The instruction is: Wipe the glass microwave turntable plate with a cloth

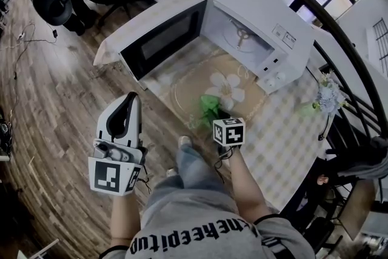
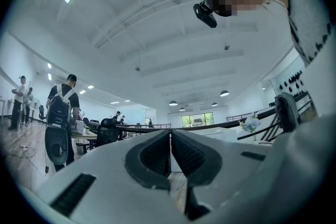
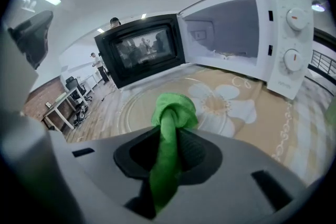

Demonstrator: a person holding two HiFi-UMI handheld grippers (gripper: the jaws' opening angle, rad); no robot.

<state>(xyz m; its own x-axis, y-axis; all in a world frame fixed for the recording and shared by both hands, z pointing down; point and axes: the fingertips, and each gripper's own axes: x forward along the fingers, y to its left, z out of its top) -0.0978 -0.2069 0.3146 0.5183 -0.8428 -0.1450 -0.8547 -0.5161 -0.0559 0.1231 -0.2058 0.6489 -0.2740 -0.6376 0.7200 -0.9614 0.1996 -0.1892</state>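
The clear glass turntable plate lies flat on the flowered tablecloth in front of the open microwave. My right gripper hovers over the plate's near edge, shut on a bunched green cloth. In the right gripper view the green cloth sticks out between the jaws of the right gripper, just above the glass plate. My left gripper hangs off the table's left side, over the floor. In the left gripper view the left gripper is shut on nothing and points out into the room.
The microwave door hangs open to the left, and the microwave cavity stands just behind the plate. A small bunch of flowers stands at the table's right. Railings run behind the table. Office chairs and people stand far left.
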